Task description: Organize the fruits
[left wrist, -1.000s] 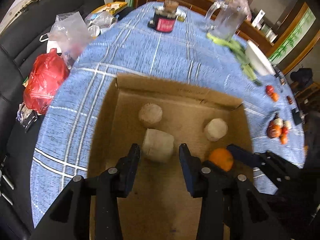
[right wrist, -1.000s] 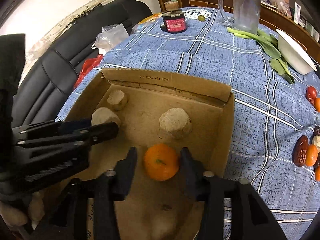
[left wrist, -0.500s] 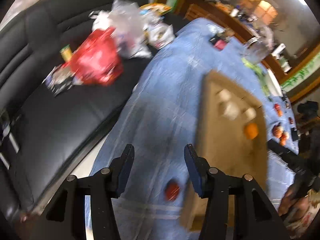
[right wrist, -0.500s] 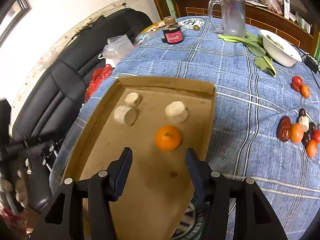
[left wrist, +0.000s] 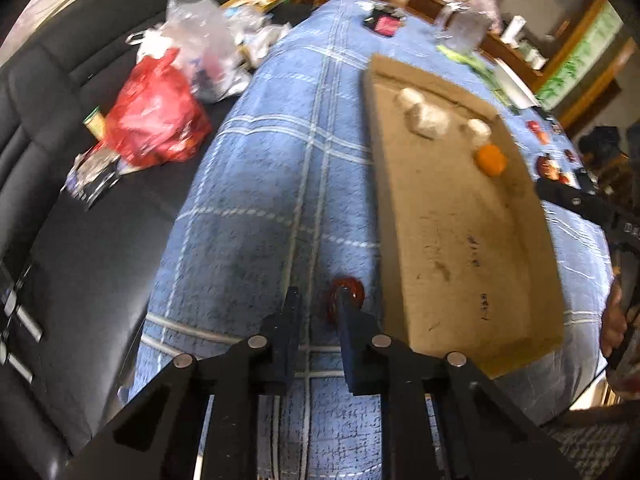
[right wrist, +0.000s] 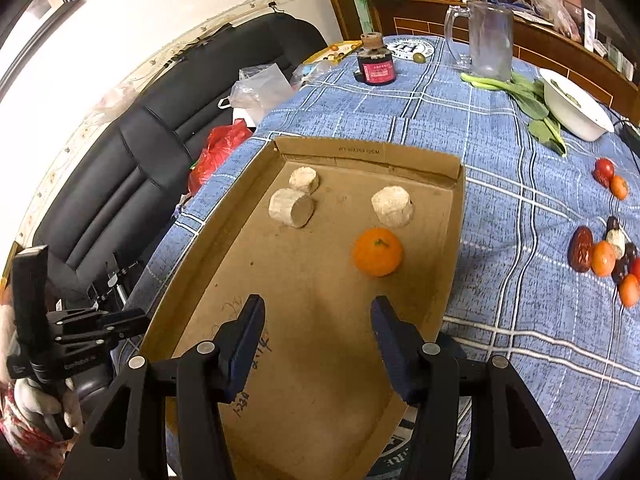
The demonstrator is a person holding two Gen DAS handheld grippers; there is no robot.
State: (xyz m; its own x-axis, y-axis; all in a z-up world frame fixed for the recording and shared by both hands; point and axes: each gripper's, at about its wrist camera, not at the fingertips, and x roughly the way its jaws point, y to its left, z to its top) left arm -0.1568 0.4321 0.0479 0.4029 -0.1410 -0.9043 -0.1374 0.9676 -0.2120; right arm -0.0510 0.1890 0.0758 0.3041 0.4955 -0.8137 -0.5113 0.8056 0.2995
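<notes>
A shallow cardboard box (right wrist: 454, 236) lies on the blue checked tablecloth. Inside are an orange mandarin (right wrist: 377, 252) and three pale cylindrical pieces (right wrist: 391, 206). My right gripper (right wrist: 318, 320) is open and empty above the box's near half, short of the mandarin. My left gripper (left wrist: 316, 304) is open over the cloth left of the box (left wrist: 384, 216). A small red fruit (left wrist: 347, 298) lies on the cloth by its right fingertip, partly hidden behind it. The mandarin (left wrist: 490, 159) also shows in the left wrist view. Loose small fruits (right wrist: 604, 256) lie right of the box.
A black sofa (right wrist: 152, 128) with a red bag (left wrist: 154, 116) and clear plastic bags runs along the table's left. Far on the table stand a dark jar (right wrist: 376, 66), a glass mug (right wrist: 486, 42), leafy greens (right wrist: 524, 98) and a white bowl (right wrist: 576, 108).
My left gripper left the box, swung out left and came down by the red fruit on the cloth. My right gripper let go of the mandarin and drew back, open.
</notes>
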